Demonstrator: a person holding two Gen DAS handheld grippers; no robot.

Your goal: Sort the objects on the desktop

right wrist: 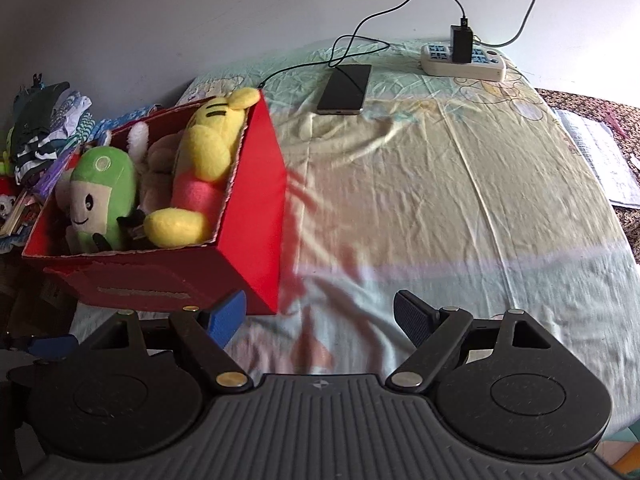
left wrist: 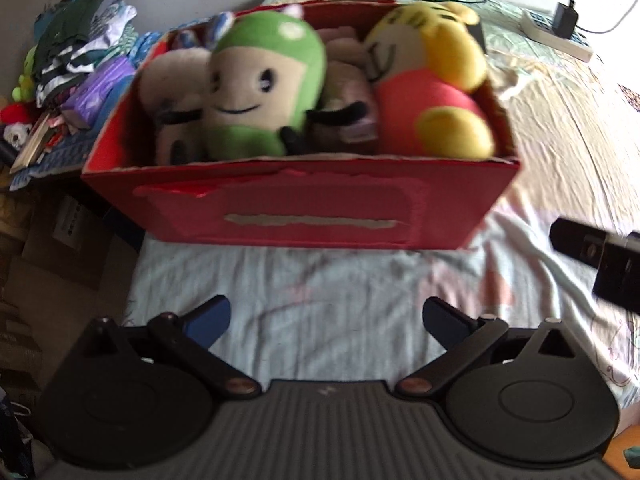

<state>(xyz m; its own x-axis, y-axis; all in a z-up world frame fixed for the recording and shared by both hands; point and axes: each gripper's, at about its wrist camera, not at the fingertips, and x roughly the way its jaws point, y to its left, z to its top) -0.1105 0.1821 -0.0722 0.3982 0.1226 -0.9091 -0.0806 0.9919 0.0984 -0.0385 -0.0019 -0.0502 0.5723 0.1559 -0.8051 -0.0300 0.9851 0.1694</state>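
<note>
A red cardboard box (left wrist: 320, 204) (right wrist: 260, 208) stands on the bed sheet, packed with plush toys. A green plush (left wrist: 256, 84) (right wrist: 104, 196) lies in its middle, a yellow and pink plush (left wrist: 432, 80) (right wrist: 204, 168) at its right end, and pale plushes fill the rest. My left gripper (left wrist: 326, 320) hangs open in front of the box's long side, with nothing between its blue fingers. Near the box's front right corner my right gripper (right wrist: 320, 316) is open and empty too. The right gripper's black body (left wrist: 600, 256) shows at the right edge of the left wrist view.
A phone (right wrist: 344, 88) lies on the sheet (right wrist: 440, 200) far behind, its cable running to a charger in a white power strip (right wrist: 464, 60). Clothes, books and small toys (left wrist: 76, 64) are piled left of the box. Papers (right wrist: 600, 160) lie at the bed's right edge.
</note>
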